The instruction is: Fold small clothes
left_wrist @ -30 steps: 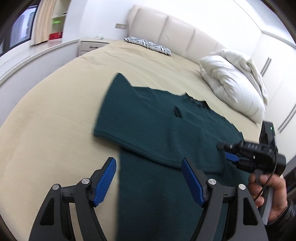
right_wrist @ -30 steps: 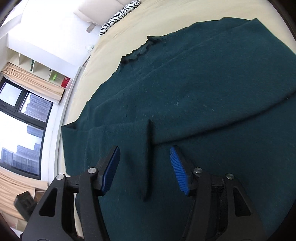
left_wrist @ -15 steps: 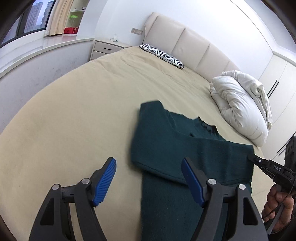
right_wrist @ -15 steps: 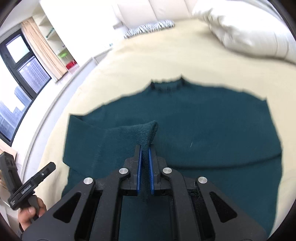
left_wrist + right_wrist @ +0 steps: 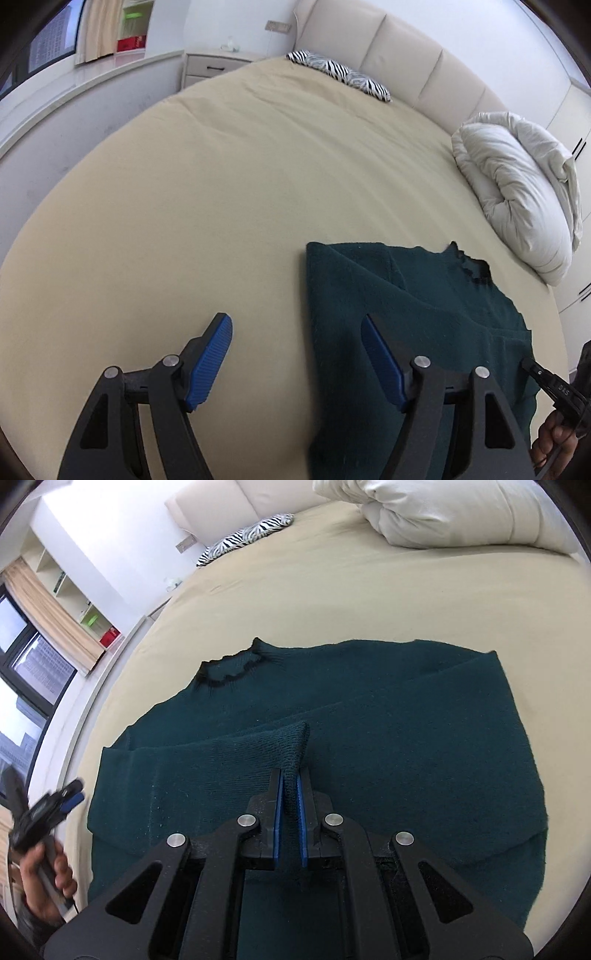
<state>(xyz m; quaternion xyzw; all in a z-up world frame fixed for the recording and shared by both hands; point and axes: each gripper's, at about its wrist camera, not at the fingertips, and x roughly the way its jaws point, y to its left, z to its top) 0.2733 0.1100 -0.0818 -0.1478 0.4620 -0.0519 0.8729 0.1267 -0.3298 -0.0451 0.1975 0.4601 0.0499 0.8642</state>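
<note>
Dark green knit, the sweater (image 5: 369,746) lies flat near the bed (image 5: 369,590) foot, collar toward the headboard, its left cuff (image 5: 291,746) pinched in the right claw (image 5: 290,797) mid-chest, sleeve running leftward, while the left claw (image 5: 295,354) hangs spread over the left hem edge.

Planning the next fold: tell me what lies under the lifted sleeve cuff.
Under the sleeve cuff, pinched by the right tool, lies the green sweater body. The bed beneath is covered there.

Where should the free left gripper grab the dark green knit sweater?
Judging by its pose, the left gripper should take the dark green knit sweater at its near left folded edge, coming low from the bare sheet side; that straight edge already sits between the open fingers.
</note>
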